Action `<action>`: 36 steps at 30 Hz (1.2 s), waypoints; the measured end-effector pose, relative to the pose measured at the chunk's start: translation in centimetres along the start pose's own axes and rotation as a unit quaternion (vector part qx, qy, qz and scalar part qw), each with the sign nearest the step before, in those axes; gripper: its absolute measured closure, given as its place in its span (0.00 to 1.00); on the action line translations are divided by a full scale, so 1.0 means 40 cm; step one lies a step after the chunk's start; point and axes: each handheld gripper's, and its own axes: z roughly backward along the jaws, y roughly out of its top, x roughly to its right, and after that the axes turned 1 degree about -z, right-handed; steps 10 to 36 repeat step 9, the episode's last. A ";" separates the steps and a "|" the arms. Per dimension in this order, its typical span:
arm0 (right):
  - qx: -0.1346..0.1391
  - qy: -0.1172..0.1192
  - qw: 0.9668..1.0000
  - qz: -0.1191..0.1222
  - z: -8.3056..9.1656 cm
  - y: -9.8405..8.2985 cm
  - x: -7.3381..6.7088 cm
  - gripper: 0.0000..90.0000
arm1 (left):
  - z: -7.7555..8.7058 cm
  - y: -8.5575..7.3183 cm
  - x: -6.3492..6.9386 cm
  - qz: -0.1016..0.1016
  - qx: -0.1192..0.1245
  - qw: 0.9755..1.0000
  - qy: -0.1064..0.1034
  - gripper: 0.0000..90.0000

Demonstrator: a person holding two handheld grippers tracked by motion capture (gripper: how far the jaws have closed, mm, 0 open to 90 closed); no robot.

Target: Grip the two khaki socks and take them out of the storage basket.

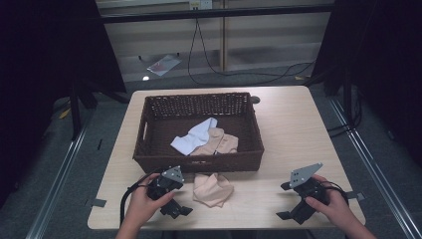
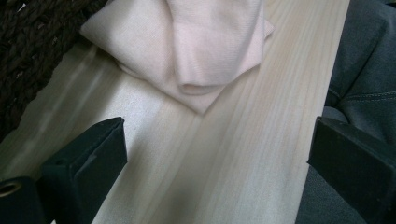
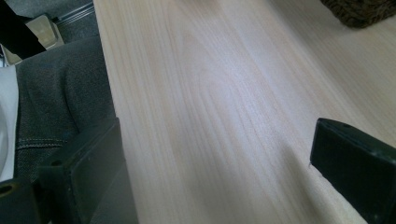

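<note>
Peach cloth (image 1: 213,189) lies folded on the counter (image 1: 293,134), just in front of the basket's (image 1: 199,162) near wall and touching or nearly touching it. In the left gripper view the same cloth (image 2: 187,42) sits ahead of the jaws, a rolled fold lying over a flat layer, with the dark wicker (image 2: 28,51) at the upper left.

The left gripper (image 1: 178,209) is held low over the counter at the near edge, just left of the cloth. Its jaws stand wide apart with only bare wood between them; it holds nothing and does not touch the cloth.

The right gripper (image 1: 291,211) hovers well to the right, near the front right corner of the counter. Its jaws are also spread wide and empty, over plain wood (image 3: 224,116), with a corner of the basket (image 3: 359,11) far ahead at the upper right.

Inside the basket lie a white cloth (image 1: 195,135) and a second peach cloth (image 1: 220,142), overlapping, the peach one toward the near right.

Grey trousers (image 2: 364,74) show past the counter's edge in both gripper views.
</note>
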 end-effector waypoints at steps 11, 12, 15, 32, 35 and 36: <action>-0.004 -0.005 1.000 -0.002 0.000 -0.002 0.001 0.02 | -0.005 0.003 0.001 -0.008 0.008 1.000 -0.005 0.04; -0.004 -0.005 1.000 -0.002 0.000 -0.002 0.001 0.02 | -0.005 0.003 0.001 -0.008 0.008 1.000 -0.005 0.04; -0.004 -0.005 1.000 -0.002 0.000 -0.002 0.001 0.02 | -0.005 0.003 0.001 -0.008 0.008 1.000 -0.005 0.04; -0.004 -0.005 1.000 -0.002 0.000 -0.002 0.001 0.02 | -0.005 0.003 0.001 -0.008 0.008 1.000 -0.005 0.04; -0.004 -0.005 1.000 -0.002 0.000 -0.002 0.001 0.02 | -0.005 0.003 0.001 -0.008 0.008 1.000 -0.005 0.04; -0.004 -0.005 1.000 -0.002 0.000 -0.002 0.001 0.02 | -0.005 0.003 0.001 -0.008 0.008 1.000 -0.005 0.04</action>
